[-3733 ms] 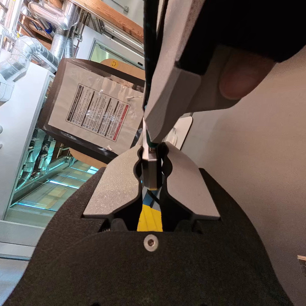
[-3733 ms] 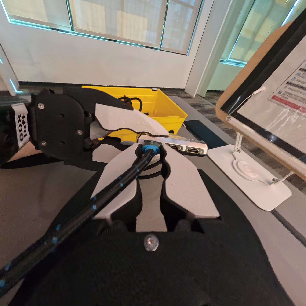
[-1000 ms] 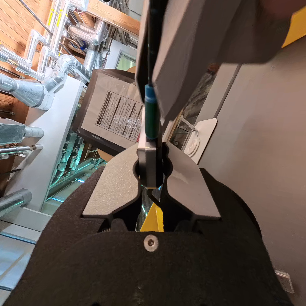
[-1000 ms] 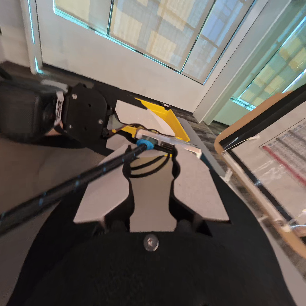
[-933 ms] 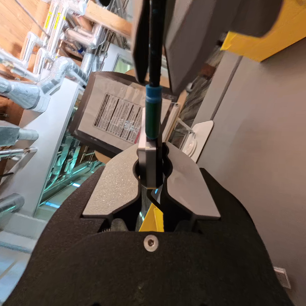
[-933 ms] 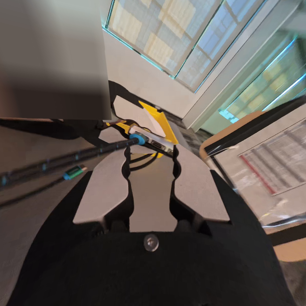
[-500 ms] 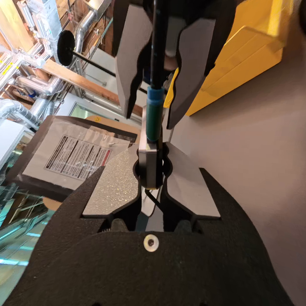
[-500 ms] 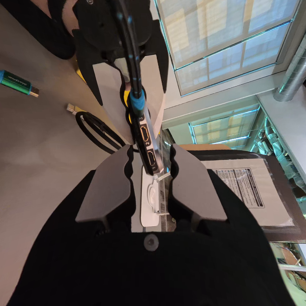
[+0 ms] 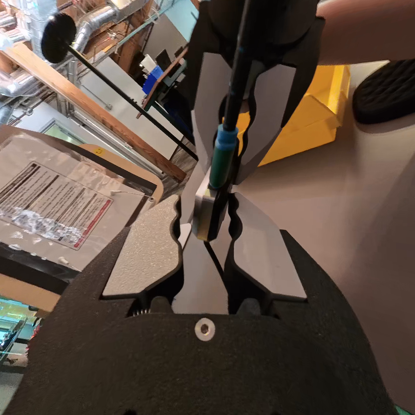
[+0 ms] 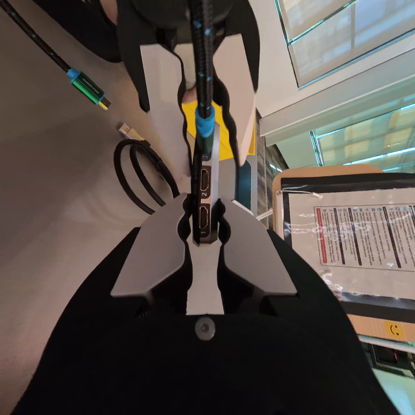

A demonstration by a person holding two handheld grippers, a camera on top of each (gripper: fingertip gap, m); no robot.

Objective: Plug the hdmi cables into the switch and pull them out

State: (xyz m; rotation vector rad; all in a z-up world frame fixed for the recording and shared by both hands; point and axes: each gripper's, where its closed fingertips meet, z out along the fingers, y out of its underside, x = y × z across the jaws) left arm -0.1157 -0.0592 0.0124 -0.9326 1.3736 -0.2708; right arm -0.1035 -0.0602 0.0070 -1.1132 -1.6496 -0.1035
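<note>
Right gripper (image 10: 203,199): clamped on the near end of the switch (image 10: 205,195), which is held above the table.
Left gripper (image 9: 205,197): released; the switch's other end is flanked loosely, with a gap shown at one finger.
Switch: grey slab, long axis run from one gripper to the other; port face turned toward the right wrist view; two ports seen empty.
Green plug (image 10: 204,134): seated in the port farthest from the right gripper, its braided cable (image 10: 202,56) led away past the left gripper.
Table (image 10: 56,224): grey; a second green plug (image 10: 89,89) and a coiled black cable (image 10: 139,173) laid on it, a yellow bin (image 9: 314,123) beyond.
Room: windows, ducts, a wooden beam, a laminated sheet (image 10: 359,235).
</note>
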